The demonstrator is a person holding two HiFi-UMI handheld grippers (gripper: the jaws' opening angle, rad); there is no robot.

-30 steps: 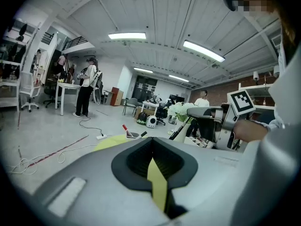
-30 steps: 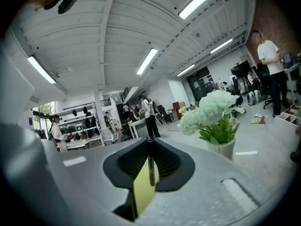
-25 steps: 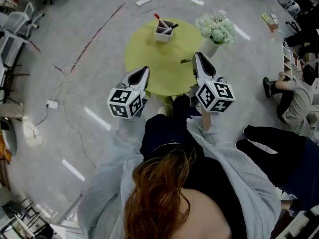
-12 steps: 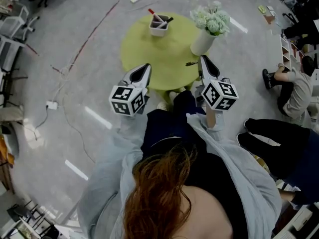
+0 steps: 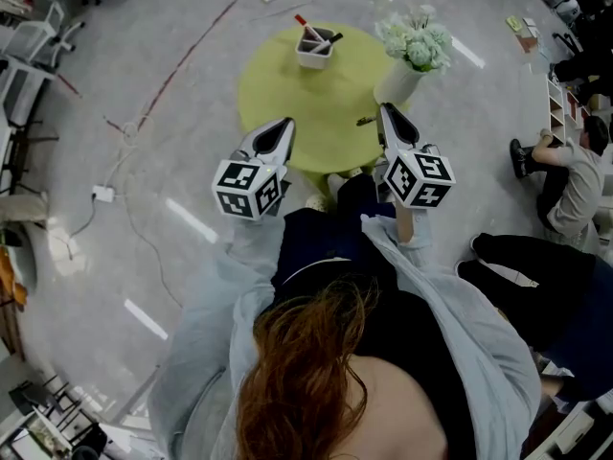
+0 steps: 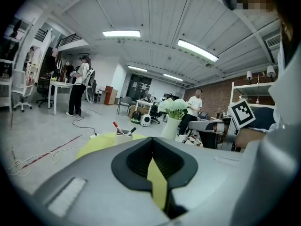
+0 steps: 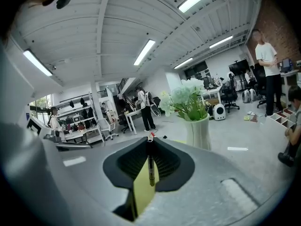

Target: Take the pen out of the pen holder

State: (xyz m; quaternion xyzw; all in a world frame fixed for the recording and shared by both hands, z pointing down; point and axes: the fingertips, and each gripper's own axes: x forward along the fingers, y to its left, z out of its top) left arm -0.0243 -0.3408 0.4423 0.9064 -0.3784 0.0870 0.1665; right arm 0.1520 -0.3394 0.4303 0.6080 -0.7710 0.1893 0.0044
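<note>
A white pen holder (image 5: pixel 314 48) stands at the far edge of the round yellow-green table (image 5: pixel 287 103), with a red pen (image 5: pixel 303 23) and a black pen (image 5: pixel 331 39) sticking out of it. My right gripper (image 5: pixel 387 113) hovers over the table's right side, shut on a thin dark pen (image 5: pixel 366 120) that pokes out to its left. In the right gripper view that pen (image 7: pixel 149 168) sits between the closed jaws of the right gripper (image 7: pixel 149 147). My left gripper (image 5: pixel 280 130) hangs over the table's near edge, shut and holding nothing. The left gripper view shows the holder (image 6: pixel 123 136) ahead.
A white vase of pale flowers (image 5: pixel 412 54) stands on the table's right edge, close beyond the right gripper. A person (image 5: pixel 570 175) sits on the floor at the right. Cables and a power strip (image 5: pixel 101 195) lie on the floor at the left.
The right gripper has sunk a little over the table with the dark pen still in its jaws. The left gripper has stayed where it was.
</note>
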